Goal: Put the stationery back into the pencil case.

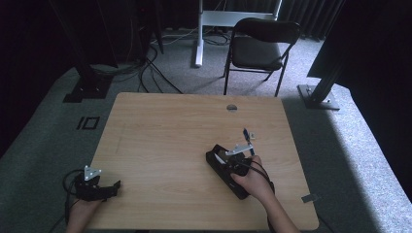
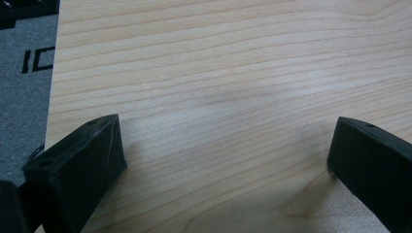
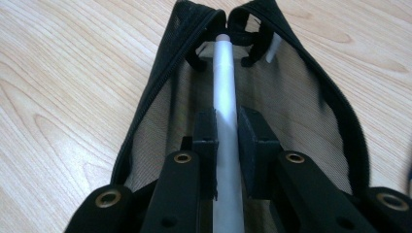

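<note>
Because the white pen (image 3: pixel 227 97) lies clamped between the right gripper's (image 3: pixel 227 145) 2 jaws, its long axis runs straight along them and on into the black mesh pouch (image 3: pixel 160 121), whose open mouth spreads around the jaws. The pen's far tip sits close to the pouch's closed end, near a small white tag, so any further travel would, I judge, be a short push along that same axis before release. In the high view the pouch (image 1: pixel 221 167) rests on the right half of the counter (image 1: pixel 165 131), under the right hand (image 1: pixel 252 177). The left gripper (image 1: pixel 99 189) rests well apart at the counter's near left corner, its 2 jaws spread wide over bare wood with nothing between them, so the right hand is far nearer the work.
</note>
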The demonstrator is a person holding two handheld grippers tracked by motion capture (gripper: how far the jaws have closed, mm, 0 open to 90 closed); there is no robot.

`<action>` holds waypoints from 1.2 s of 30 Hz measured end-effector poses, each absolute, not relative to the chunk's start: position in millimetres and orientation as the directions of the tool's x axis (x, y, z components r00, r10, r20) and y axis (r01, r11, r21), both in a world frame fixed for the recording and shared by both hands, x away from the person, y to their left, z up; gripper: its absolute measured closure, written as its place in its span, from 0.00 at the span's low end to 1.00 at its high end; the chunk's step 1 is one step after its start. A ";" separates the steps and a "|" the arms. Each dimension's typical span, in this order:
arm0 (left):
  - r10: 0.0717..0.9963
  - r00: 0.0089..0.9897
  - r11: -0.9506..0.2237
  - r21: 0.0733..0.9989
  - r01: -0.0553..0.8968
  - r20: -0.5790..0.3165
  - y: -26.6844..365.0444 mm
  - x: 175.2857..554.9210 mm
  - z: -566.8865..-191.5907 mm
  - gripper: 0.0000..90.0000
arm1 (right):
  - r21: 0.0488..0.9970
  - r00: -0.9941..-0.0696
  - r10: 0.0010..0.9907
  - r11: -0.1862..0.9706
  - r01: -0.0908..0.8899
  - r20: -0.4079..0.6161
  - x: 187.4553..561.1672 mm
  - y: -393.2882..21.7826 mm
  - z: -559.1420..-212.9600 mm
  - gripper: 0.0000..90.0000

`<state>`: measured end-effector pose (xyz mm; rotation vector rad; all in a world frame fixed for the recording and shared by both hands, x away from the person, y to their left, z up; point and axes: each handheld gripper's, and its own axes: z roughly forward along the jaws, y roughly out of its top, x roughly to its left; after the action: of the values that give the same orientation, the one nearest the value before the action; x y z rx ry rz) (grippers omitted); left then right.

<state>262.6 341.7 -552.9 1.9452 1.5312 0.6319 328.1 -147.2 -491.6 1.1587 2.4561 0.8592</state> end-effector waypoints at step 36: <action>0.973 0.229 -0.174 0.693 0.699 0.013 341.7 262.6 -552.9 0.00 | 0.611 -0.649 0.761 0.512 0.604 0.003 337.5 -140.6 -488.3 0.81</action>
<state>262.6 341.7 -552.9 1.9451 1.5314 0.6318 337.5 -140.6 -488.3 1.1512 2.4913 0.8510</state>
